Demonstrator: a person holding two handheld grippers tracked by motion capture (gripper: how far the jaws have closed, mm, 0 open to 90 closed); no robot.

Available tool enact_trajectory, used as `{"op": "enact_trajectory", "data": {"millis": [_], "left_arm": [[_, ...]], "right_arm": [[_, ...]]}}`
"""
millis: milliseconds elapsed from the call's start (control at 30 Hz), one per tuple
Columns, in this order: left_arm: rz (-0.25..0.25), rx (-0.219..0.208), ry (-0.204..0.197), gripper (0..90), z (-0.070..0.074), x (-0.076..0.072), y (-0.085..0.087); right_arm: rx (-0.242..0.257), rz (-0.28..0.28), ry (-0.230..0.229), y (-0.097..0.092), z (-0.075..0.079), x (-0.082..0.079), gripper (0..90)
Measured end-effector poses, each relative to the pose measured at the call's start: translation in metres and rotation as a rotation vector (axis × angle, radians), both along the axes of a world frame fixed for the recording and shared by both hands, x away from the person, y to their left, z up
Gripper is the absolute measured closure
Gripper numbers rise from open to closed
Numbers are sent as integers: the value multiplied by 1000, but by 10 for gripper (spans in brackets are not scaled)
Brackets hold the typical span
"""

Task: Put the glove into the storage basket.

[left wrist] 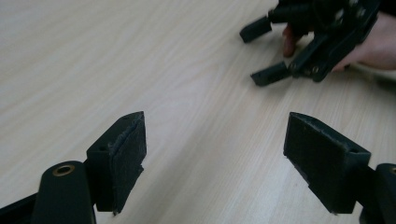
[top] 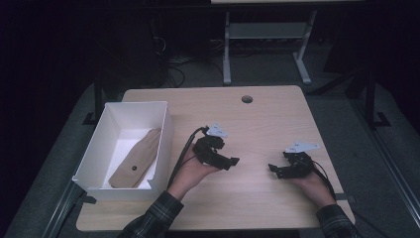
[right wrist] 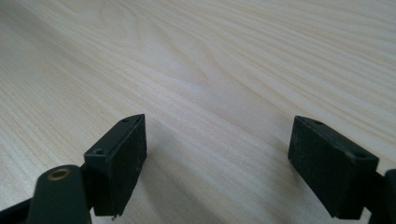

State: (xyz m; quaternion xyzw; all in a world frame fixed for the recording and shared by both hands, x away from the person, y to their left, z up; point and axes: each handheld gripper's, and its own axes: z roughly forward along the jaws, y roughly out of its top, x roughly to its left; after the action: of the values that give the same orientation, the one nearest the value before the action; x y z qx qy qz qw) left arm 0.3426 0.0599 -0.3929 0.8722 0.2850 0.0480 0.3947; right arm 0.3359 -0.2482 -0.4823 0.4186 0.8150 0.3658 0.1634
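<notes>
From the high view, a tan, flat, glove-shaped piece of fabric (top: 136, 158) was seen lying inside a white rectangular open box (top: 166, 124) at the left edge of the pale wooden table (top: 257, 124), well apart from both grippers. The left gripper (top: 233, 161) and the right gripper (top: 273, 169) were held over bare tabletop, tips facing each other. In each gripper view the jaws were seen spread wide, with nothing between them
</notes>
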Motion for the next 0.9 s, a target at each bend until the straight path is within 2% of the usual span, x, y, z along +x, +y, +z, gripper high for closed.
{"op": "enact_trajectory", "data": {"millis": [133,333,533,700,800,900], "left_arm": [[-20,32,0,207,-20,-2,-2],[-8,64,6,206,-43,-3,1],[-20,106,-13,206,-57,-3,6],[-11,133,-11,207,-68,-5,7],[-17,147,-6,207,-71,-5,7],[-20,155,-18,203,-73,-6,7]], "right_arm": [[1,0,0,0,0,0,190],[1,0,0,0,0,0,190],[1,0,-1,0,0,0,190],[0,0,0,0,0,0,190],[1,0,0,0,0,0,190],[-2,1,2,0,0,0,190]]}}
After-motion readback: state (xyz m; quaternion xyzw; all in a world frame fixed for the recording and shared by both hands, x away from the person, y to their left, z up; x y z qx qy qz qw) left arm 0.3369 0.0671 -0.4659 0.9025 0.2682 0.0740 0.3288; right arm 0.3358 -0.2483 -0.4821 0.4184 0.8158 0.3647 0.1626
